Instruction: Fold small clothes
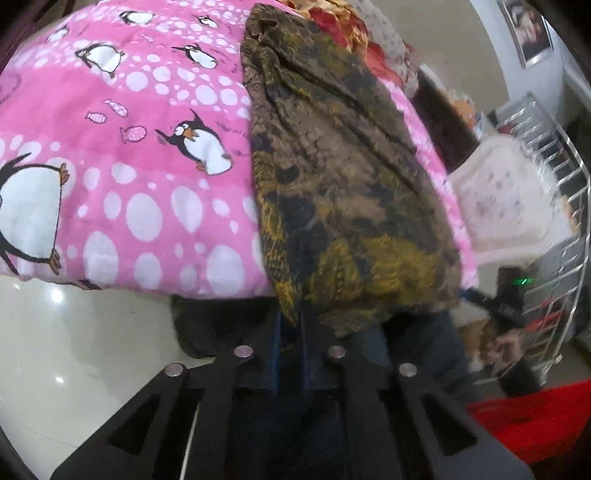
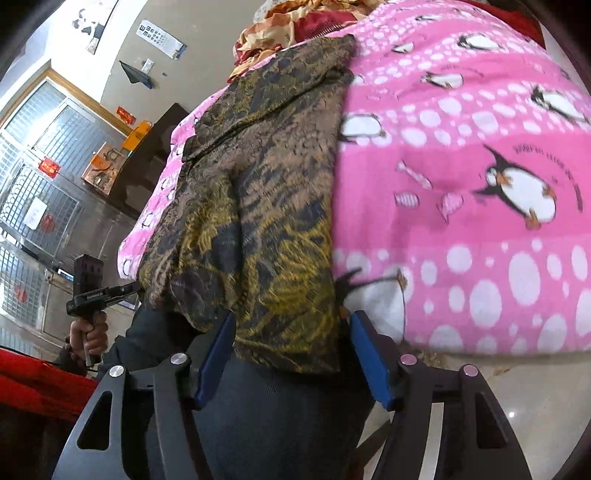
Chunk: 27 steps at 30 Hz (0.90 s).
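Note:
A brown, black and yellow patterned garment (image 1: 332, 177) lies lengthwise on a pink penguin blanket (image 1: 129, 166), its near end hanging over the bed's edge. My left gripper (image 1: 291, 325) is shut on the garment's near hem; the blue fingers nearly touch with the cloth between them. In the right wrist view the same garment (image 2: 258, 206) lies on the blanket (image 2: 461, 184). My right gripper (image 2: 291, 325) is open, its blue fingers (image 2: 218, 354) either side of the garment's hanging edge. The left gripper (image 2: 92, 291) shows at the far left of that view, in a hand.
A pale glossy floor (image 1: 74, 350) lies below the bed. A red and yellow quilt (image 2: 295, 22) is bunched at the far end. A dark cabinet (image 2: 147, 166) and a metal grille door (image 2: 37, 184) stand beside the bed. The person's dark clothing (image 2: 277, 424) is under the grippers. Red fabric (image 1: 535, 417) is at the lower right.

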Each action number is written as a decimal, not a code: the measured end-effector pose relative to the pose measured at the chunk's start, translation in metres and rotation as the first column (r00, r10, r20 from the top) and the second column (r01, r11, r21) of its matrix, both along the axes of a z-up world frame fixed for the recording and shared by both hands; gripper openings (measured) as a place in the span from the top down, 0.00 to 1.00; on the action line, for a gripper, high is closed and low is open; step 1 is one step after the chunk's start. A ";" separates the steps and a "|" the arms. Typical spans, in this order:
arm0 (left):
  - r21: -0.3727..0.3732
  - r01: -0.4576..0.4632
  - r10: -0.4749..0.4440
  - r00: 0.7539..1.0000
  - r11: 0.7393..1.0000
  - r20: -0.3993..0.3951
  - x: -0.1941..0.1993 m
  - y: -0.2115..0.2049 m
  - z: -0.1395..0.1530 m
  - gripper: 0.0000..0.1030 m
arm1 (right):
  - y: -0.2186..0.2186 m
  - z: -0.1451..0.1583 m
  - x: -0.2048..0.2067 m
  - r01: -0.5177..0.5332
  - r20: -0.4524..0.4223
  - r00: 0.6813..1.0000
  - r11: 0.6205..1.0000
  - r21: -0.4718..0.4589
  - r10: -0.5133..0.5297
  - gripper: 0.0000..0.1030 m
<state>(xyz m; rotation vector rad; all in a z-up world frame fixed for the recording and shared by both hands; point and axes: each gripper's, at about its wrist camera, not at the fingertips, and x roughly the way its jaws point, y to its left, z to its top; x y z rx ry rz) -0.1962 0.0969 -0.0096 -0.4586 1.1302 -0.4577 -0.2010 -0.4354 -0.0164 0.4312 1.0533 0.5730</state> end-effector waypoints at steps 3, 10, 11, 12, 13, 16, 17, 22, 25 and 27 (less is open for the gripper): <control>-0.025 -0.049 0.049 0.999 0.998 -0.008 0.000 0.011 -0.011 0.47 | -0.001 -0.006 0.004 -0.001 -0.002 1.000 0.999 0.042 0.001 0.32; -0.164 -0.010 0.008 1.000 0.986 -0.012 0.001 0.010 -0.024 0.59 | -0.004 -0.022 0.009 -0.099 -0.031 0.994 0.971 0.217 0.108 0.54; -0.157 0.001 -0.001 1.000 0.988 0.001 -0.001 0.008 -0.021 0.74 | -0.002 -0.020 0.007 -0.125 -0.017 0.991 0.962 0.243 0.134 0.62; -0.148 0.012 -0.012 1.000 0.989 0.004 -0.002 0.005 -0.019 0.94 | 0.000 -0.016 0.005 -0.152 0.002 0.988 0.954 0.260 0.157 0.69; -0.134 0.018 -0.017 1.000 0.991 0.009 -0.003 0.003 -0.015 0.94 | 0.002 -0.013 0.003 -0.163 0.012 0.986 0.951 0.263 0.166 0.70; -0.116 0.009 -0.006 1.000 0.993 0.026 -0.004 0.002 -0.008 0.94 | 0.007 -0.013 0.007 -0.159 0.016 0.987 0.954 0.252 0.161 0.71; -0.115 0.003 0.000 1.000 0.993 0.025 -0.003 0.002 -0.008 0.94 | 0.009 -0.015 0.010 -0.151 0.008 0.988 0.955 0.254 0.154 0.71; -0.134 -0.057 0.057 0.998 0.989 -0.005 0.003 0.011 -0.014 0.69 | 0.004 -0.024 0.020 -0.079 -0.037 0.995 0.937 0.339 0.097 0.63; -0.159 -0.067 0.068 0.998 0.985 -0.002 0.006 0.011 -0.016 0.81 | 0.004 -0.026 0.025 -0.058 -0.044 0.996 0.930 0.364 0.080 0.61; -0.170 -0.070 0.071 0.997 0.983 -0.001 0.005 0.010 -0.014 0.95 | 0.011 -0.016 0.025 -0.088 -0.004 0.996 0.939 0.332 0.095 0.87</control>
